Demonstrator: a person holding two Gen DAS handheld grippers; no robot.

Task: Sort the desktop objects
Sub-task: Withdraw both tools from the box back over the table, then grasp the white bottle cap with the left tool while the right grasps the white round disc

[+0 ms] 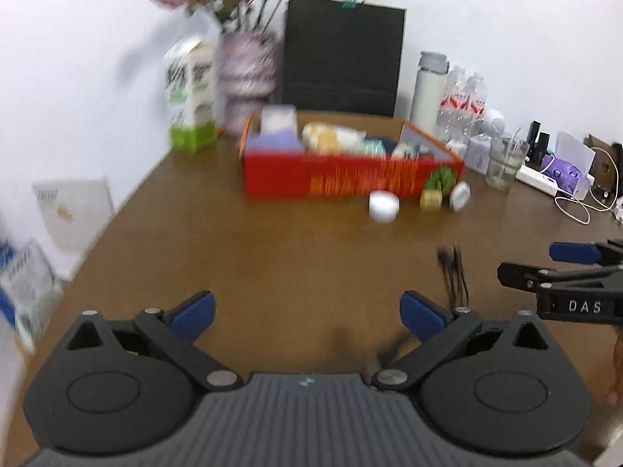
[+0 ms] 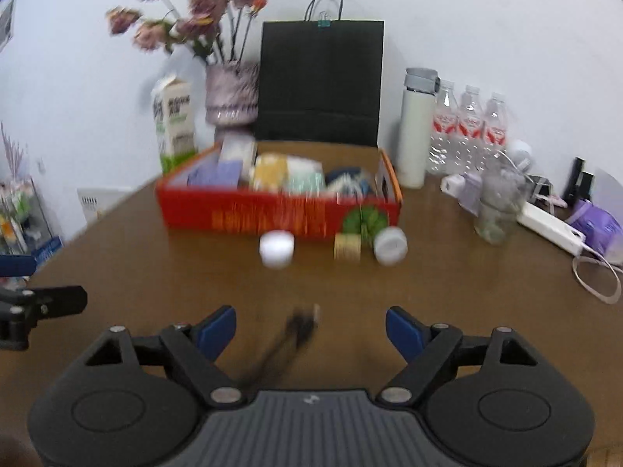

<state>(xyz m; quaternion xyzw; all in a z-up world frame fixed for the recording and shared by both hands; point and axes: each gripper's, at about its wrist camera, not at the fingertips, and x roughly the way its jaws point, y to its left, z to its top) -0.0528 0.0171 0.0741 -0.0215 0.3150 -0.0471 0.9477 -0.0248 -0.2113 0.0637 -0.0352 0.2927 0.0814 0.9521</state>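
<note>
From the left wrist camera: a brown table (image 1: pixel 272 257) stretches ahead of the left gripper (image 1: pixel 307 313), whose blue-tipped fingers stand wide apart with nothing between them. Far beyond the fingertips sits a red box (image 1: pixel 342 179) packed with items. In front of it, ahead and right of the fingers, lie a white jar (image 1: pixel 383 205), a small yellow roll (image 1: pixel 431 198) and a second white jar (image 1: pixel 459 195). A blurred black cable (image 1: pixel 453 272) lies just beyond the right finger. The right gripper (image 1: pixel 545 264) enters from the right.

From the right wrist camera: its fingers are also spread, empty, the cable (image 2: pixel 300 325) lying between them. A clear glass (image 2: pixel 496 214) stands ahead, to the right.
</note>
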